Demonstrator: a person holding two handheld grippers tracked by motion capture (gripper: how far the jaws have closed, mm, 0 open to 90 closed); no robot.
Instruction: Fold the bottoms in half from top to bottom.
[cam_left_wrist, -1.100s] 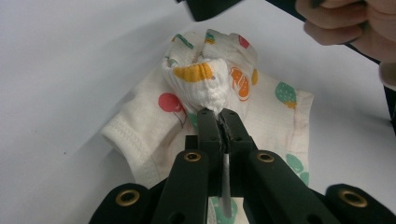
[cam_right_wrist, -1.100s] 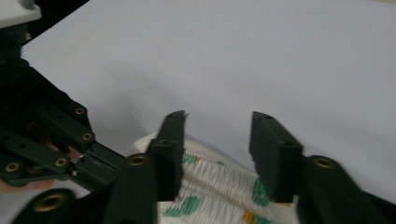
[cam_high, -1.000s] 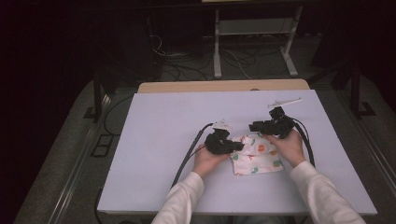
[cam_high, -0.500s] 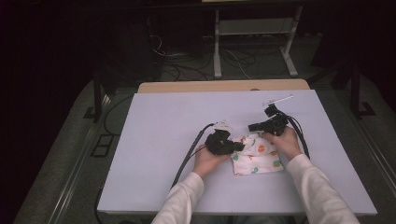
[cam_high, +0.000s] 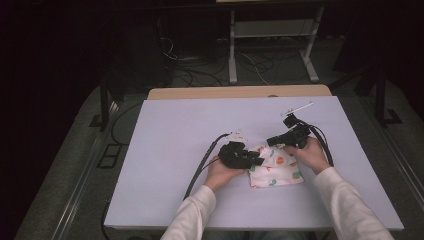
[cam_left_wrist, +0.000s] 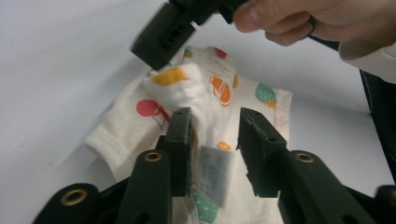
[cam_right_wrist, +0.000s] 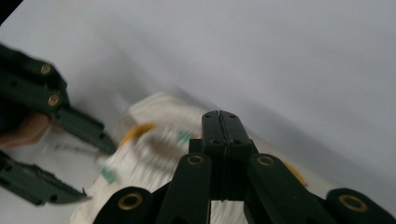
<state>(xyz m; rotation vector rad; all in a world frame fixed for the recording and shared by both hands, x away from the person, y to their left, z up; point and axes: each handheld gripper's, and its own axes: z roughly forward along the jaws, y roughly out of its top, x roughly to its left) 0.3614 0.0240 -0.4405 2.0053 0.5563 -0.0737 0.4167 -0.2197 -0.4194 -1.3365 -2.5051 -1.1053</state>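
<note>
Your printed cloth (cam_high: 276, 170) lies crumpled at lower centre of the surface (cam_high: 170, 150), long axis unclear. Left tongs (cam_left_wrist: 215, 135) just spreading around a fold; right tongs (cam_right_wrist: 219, 133) pressed together, whether pinching fabric is blurred.

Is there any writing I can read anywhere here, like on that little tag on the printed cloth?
Tag sewn on the printed cloth: it carries rows of small print, too blurred to read.
Printed cloth: pictures of balloons and fruit-like shapes, no words.
Nothing else bears readable text.

Bright tabletop, dark surroundings, motion blur
</note>
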